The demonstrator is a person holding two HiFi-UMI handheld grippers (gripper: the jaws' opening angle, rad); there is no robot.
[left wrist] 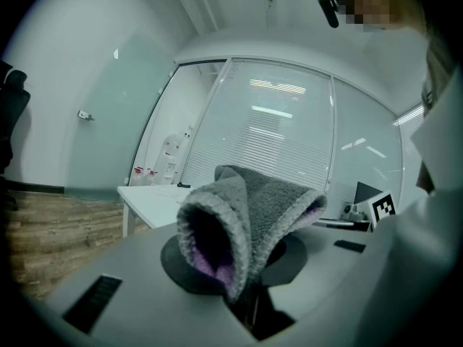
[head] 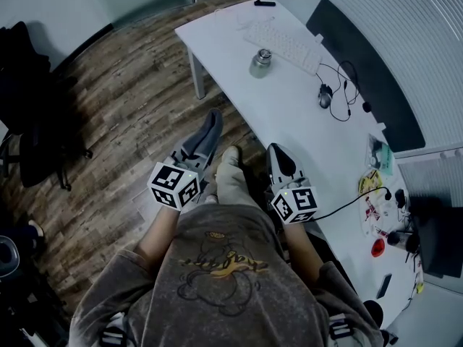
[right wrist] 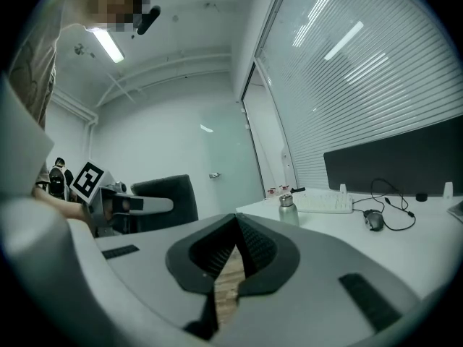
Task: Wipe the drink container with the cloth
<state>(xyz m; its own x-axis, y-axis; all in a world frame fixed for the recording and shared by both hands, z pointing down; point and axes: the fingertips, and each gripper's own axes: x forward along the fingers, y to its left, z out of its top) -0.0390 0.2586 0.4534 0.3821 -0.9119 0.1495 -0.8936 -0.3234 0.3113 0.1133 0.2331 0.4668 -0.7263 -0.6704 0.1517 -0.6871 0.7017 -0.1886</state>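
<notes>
Beside desk (head: 289, 114), above wood floor (head: 130, 107), left fingers (left wrist: 181, 262) pinch cloth (left wrist: 260, 201); right fingers (right wrist: 264, 248) pressed together.

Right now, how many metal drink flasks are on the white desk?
1: the metal flask stands on the white desk, beside the keyboard at its far end. Clutter at the near end could hide another.
</notes>
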